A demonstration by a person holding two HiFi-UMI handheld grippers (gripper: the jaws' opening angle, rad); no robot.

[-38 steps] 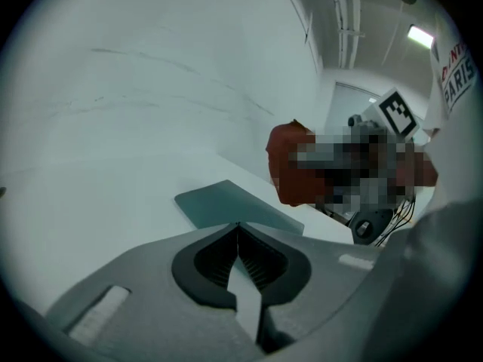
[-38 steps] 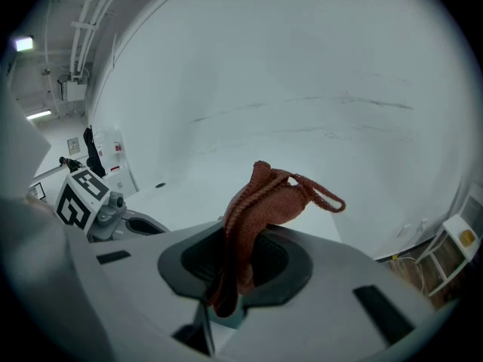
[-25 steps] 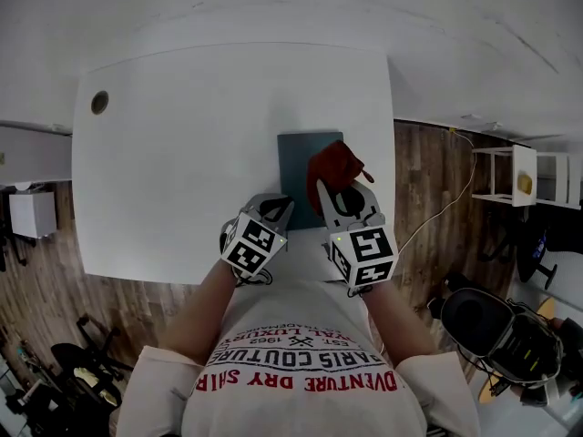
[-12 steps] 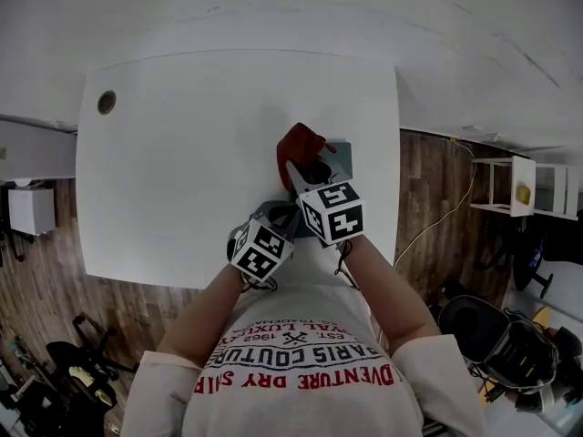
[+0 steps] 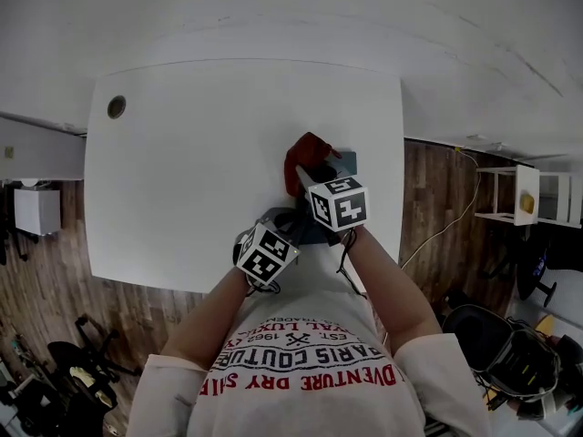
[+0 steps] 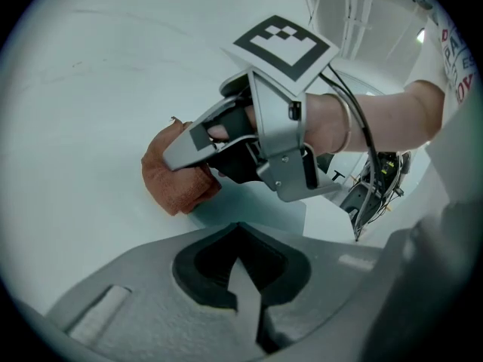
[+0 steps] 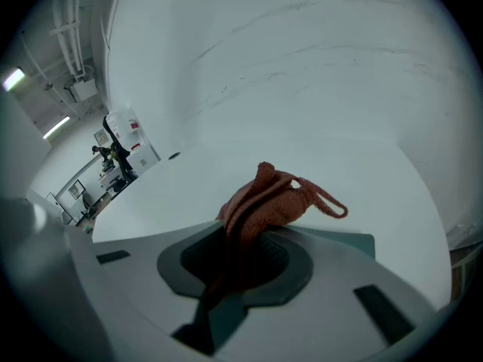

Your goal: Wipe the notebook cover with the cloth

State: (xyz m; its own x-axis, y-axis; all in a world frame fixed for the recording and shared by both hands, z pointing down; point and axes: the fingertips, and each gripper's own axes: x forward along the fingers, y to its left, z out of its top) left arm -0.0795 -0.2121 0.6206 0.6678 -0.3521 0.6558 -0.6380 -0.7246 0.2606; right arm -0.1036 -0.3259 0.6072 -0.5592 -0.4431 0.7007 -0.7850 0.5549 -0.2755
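A dark teal notebook lies near the table's right front, mostly covered by my grippers. My right gripper is shut on a red cloth and holds the bunched cloth down at the notebook's far left part. In the right gripper view the cloth bulges out of the shut right gripper over the teal notebook cover. My left gripper sits at the notebook's near edge. Its own view shows the left gripper shut and empty, with the notebook cover, the cloth and the right gripper beyond.
The white table has a round cable hole at its far left corner. Wooden floor lies past the right edge, with a white shelf unit and a black chair beyond.
The right gripper has swept the cloth from the notebook's right side across the cover to its far left. The left gripper has stayed at the near edge.
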